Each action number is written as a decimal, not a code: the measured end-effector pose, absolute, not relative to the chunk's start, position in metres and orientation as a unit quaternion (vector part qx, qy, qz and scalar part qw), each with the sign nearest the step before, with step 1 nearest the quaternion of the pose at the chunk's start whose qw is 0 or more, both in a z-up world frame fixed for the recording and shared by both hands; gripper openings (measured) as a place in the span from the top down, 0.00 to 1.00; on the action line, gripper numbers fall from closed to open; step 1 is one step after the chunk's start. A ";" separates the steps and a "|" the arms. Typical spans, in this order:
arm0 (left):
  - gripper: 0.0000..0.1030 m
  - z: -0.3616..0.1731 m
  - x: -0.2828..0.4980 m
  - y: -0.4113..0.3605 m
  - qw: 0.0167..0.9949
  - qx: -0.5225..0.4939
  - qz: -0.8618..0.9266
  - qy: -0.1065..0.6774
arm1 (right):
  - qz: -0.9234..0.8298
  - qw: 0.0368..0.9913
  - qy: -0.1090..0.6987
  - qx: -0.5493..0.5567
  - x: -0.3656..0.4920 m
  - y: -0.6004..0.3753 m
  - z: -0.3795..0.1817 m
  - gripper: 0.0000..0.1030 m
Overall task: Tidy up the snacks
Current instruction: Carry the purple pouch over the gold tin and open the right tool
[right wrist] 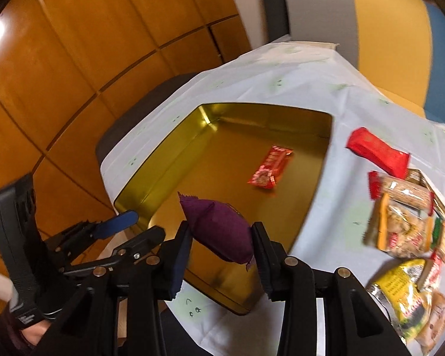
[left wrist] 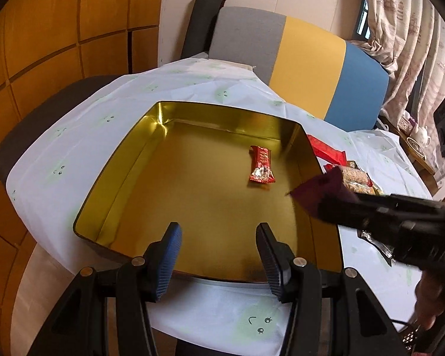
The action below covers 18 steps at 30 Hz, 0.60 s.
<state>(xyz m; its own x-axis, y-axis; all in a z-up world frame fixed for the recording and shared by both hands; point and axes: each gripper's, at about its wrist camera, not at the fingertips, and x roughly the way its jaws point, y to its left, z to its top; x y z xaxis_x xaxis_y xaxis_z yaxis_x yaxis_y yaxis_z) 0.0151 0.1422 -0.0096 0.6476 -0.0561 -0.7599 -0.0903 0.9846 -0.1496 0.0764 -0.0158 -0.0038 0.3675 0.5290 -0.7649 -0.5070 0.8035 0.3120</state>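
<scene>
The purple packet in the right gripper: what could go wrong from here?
1. The purple packet is pinched only at its lower end by the right gripper, so it might slip out early.
2. If released now, it may land near the gold tin edge, not beside the red snack bar.

Ahead of me, wooden wall panels (left wrist: 44,29) on the left, a grey, yellow and blue chair (left wrist: 308,59) behind the white-clothed table (left wrist: 109,124), patterned curtains (left wrist: 406,29) right.
</scene>
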 end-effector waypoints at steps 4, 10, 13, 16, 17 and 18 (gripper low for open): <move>0.48 -0.011 0.016 0.144 0.903 -0.084 0.012 0.422 | 0.316 0.822 0.474 0.006 0.077 -0.010 -0.012 0.56; 0.48 -0.011 0.014 0.143 0.902 -0.081 0.014 0.425 | 0.316 0.824 0.471 0.015 0.078 -0.012 -0.013 0.45; 0.49 -0.011 0.014 0.142 0.902 -0.078 0.014 0.425 | 0.311 0.825 0.471 0.014 0.077 -0.014 -0.014 0.45; 0.49 -0.013 0.014 0.140 0.902 -0.076 0.012 0.426 | 0.302 0.832 0.465 0.012 0.071 -0.023 -0.009 0.45; 0.48 -0.013 0.014 0.140 0.902 -0.076 0.012 0.426 | 0.297 0.836 0.460 0.008 0.070 -0.026 -0.008 0.45; 0.48 -0.014 0.014 0.139 0.902 -0.076 0.012 0.424 | 0.292 0.840 0.457 0.003 0.069 -0.029 -0.007 0.45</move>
<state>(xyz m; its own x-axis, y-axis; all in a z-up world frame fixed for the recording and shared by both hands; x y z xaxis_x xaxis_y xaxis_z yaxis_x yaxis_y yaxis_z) 0.0139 0.1394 -0.0137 0.6402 -0.0436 -0.7670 -0.0857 0.9881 -0.1278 0.0687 -0.0292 -0.0067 0.4118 0.4943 -0.7655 -0.4887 0.8289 0.2723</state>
